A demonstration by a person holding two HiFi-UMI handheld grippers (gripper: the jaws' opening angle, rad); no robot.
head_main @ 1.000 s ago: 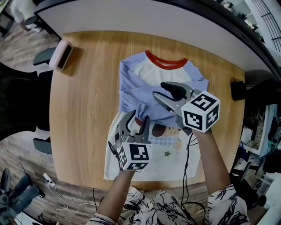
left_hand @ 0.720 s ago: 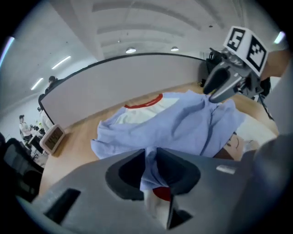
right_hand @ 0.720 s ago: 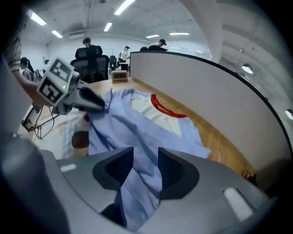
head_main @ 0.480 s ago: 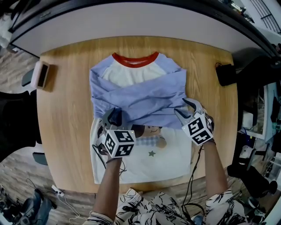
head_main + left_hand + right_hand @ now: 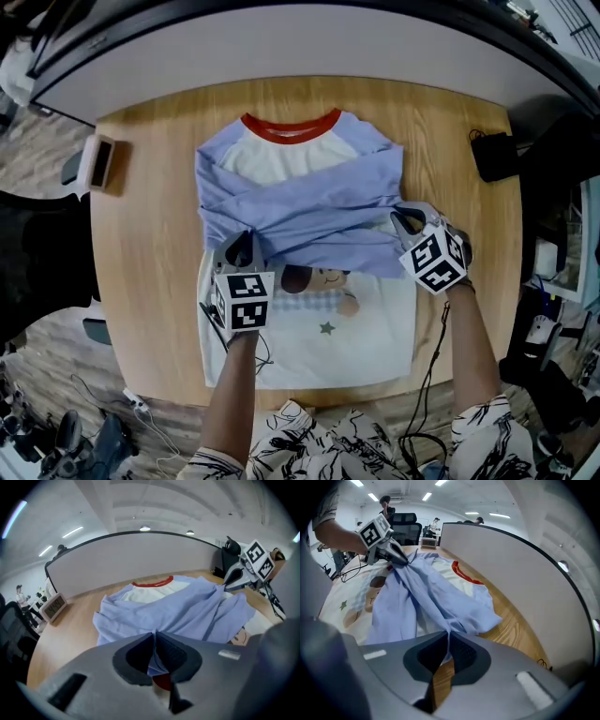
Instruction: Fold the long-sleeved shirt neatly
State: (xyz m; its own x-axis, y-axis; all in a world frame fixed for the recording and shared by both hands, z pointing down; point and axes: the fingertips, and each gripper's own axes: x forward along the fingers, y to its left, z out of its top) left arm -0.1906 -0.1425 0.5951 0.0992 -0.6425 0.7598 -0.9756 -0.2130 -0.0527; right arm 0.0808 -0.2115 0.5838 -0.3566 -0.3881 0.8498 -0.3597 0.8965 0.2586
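Note:
The long-sleeved shirt [image 5: 309, 323] lies flat on the wooden table [image 5: 150, 281], red collar [image 5: 291, 128] at the far side. Its blue sleeves [image 5: 309, 211] are crossed over the white chest. My left gripper [image 5: 241, 247] is at the shirt's left edge; its jaws have just been closing and are now shut on blue sleeve cloth [image 5: 152, 660]. My right gripper [image 5: 406, 218] is at the shirt's right edge; its jaws have also just closed, pinching a thin fold of blue cloth [image 5: 449, 620]. Each gripper [image 5: 153, 637] [image 5: 448, 637] sees the other across the shirt.
A small pink clock [image 5: 98, 161] stands near the table's left edge. A black object [image 5: 495, 155] sits at the right edge. A curved grey partition [image 5: 281, 47] borders the far side. Cables hang off the near edge [image 5: 427, 375].
The right gripper swung from above the shirt's middle down to its right edge and closed on cloth. The left gripper sank to the left edge and closed on the sleeve.

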